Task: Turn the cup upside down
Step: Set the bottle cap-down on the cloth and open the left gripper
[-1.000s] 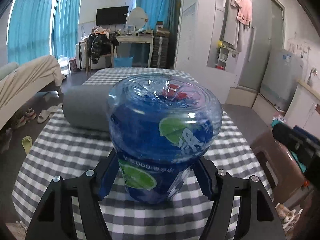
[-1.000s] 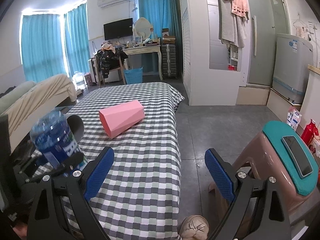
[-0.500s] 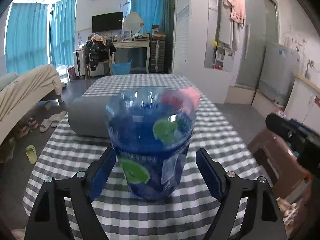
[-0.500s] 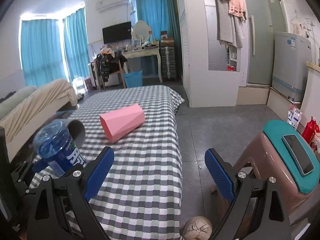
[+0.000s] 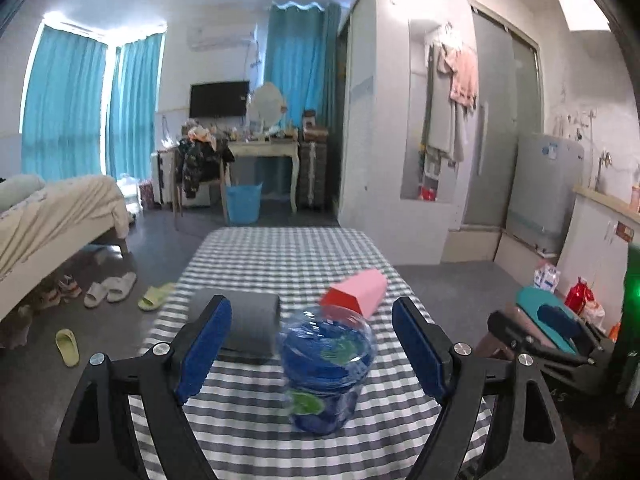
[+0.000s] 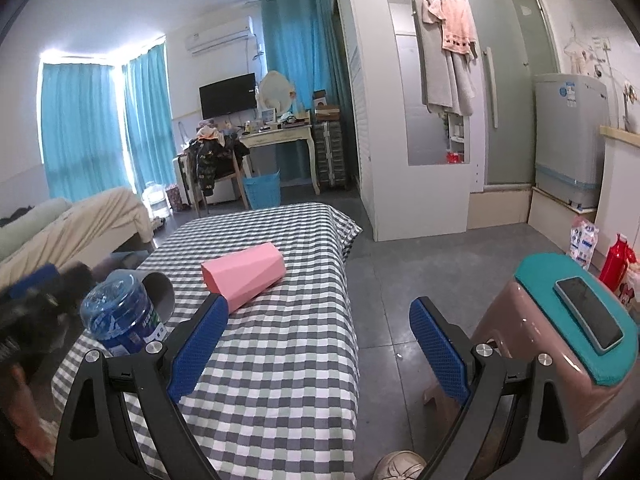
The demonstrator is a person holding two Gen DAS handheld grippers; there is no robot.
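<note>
A clear blue plastic cup (image 5: 326, 372) with a green-leaf label stands base-up on the checked tablecloth (image 5: 288, 258); the right wrist view shows this blue cup (image 6: 120, 318) at the table's near left. My left gripper (image 5: 310, 346) is open, pulled back and raised, its blue pads (image 5: 204, 346) wide apart on either side of the cup without touching it. My right gripper (image 6: 316, 344) is open over the table's right edge and holds nothing. A pink faceted cup (image 6: 244, 276) lies on its side mid-table. A grey cup (image 5: 248, 326) lies on its side behind the blue one.
A brown stool with a teal top (image 6: 572, 320) carries a phone (image 6: 588, 312) right of the table. A bed (image 5: 52, 216) lies to the left, with slippers (image 5: 112, 286) on the floor. A shoe (image 6: 400, 466) shows at the bottom edge.
My left gripper let go of the blue cup, opened wide and drew back and up, leaving the cup standing base-up on the cloth. The right gripper barely moved.
</note>
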